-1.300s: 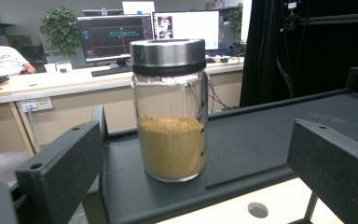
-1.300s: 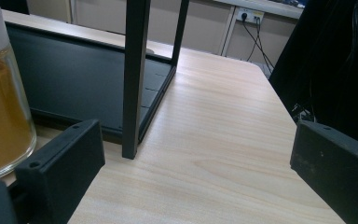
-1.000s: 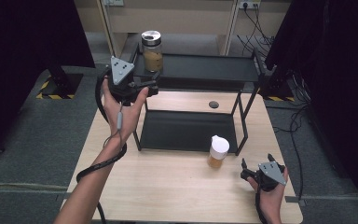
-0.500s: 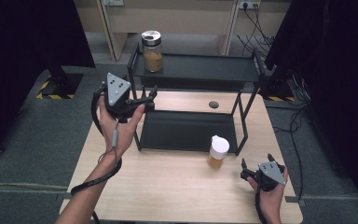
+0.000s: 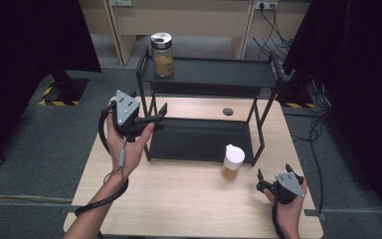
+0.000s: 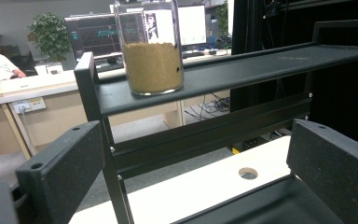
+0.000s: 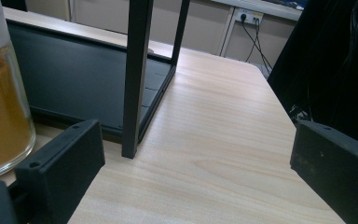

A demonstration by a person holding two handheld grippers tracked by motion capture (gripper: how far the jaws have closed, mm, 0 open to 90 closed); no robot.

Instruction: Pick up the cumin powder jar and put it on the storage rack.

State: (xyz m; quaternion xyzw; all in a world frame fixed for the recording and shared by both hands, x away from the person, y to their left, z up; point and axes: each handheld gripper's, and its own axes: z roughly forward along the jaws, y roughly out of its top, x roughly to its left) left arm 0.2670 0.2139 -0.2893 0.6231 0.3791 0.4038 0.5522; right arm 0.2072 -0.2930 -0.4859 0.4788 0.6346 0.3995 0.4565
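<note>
left gripper (image 5: 160,115) held spread and empty by rack's (image 5: 258,74) left post, glass jar (image 5: 162,55) of brown powder stood on top shelf's left end, right gripper (image 5: 273,175) spread, rested on table (image 5: 179,199) near white-lidded jar (image 5: 233,162)

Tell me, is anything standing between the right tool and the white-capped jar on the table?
Nothing visible does. The right tool sits open on the table, the white-capped jar just to its left with bare tabletop between them. The rack's front leg stands beyond the jar, not between.
</note>
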